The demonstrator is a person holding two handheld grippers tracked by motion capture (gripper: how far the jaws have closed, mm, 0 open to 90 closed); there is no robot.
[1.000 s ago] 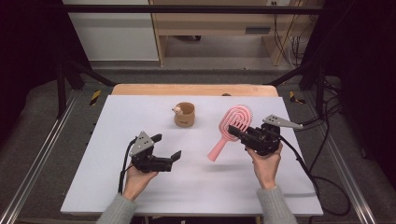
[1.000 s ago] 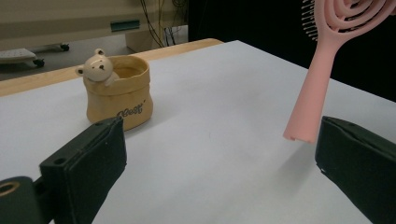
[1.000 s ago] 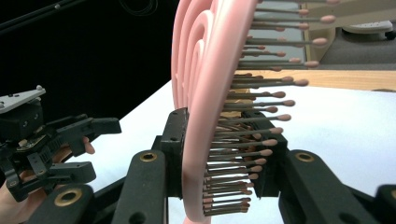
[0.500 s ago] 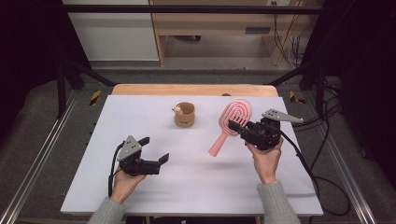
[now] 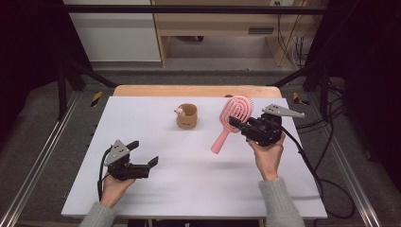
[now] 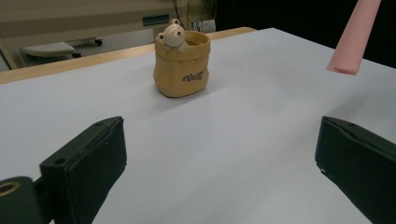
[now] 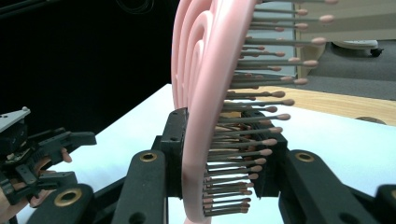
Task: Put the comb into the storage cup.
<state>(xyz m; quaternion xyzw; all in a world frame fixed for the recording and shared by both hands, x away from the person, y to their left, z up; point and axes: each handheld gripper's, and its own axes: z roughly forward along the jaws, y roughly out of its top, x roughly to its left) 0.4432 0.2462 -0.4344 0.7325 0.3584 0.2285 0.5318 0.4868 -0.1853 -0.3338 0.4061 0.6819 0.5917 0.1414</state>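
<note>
- High view shows the right gripper [image 5: 238, 124] pinching a pink hairbrush [image 5: 233, 117] by the lower part of its head, fingers pressed on either side of it; the brush hangs clear of the white counter [image 5: 198, 184], handle slanting down toward the person, head up and away.
- Right gripper view confirms the grip; the black fingers [image 7: 175, 140] clamp the pink hairbrush [image 7: 201, 116] edge-on, bristles pointing to that view's right.
- Left gripper [image 5: 144, 161] sits low over the near-left part of the counter, fingers spread wide with nothing between them; in the left gripper view its two fingers [image 6: 88, 158] frame bare counter, and the brush's handle tip [image 6: 352, 42] hangs in the upper right.
- A small tan bear-faced pot [image 5: 187, 116] stands upright near the far middle of the counter, well apart from both grippers and just left of the brush.
- Progress, as I judge it: the pick-up is done, the brush is lifted and secure; what is left looks like carrying it to the pot and lowering the handle in, which has not begun.
- Against the picture of a second ago: the brush sits a little higher and more upright; the left gripper has drawn back toward the near-left corner; the pot has not shifted.
</note>
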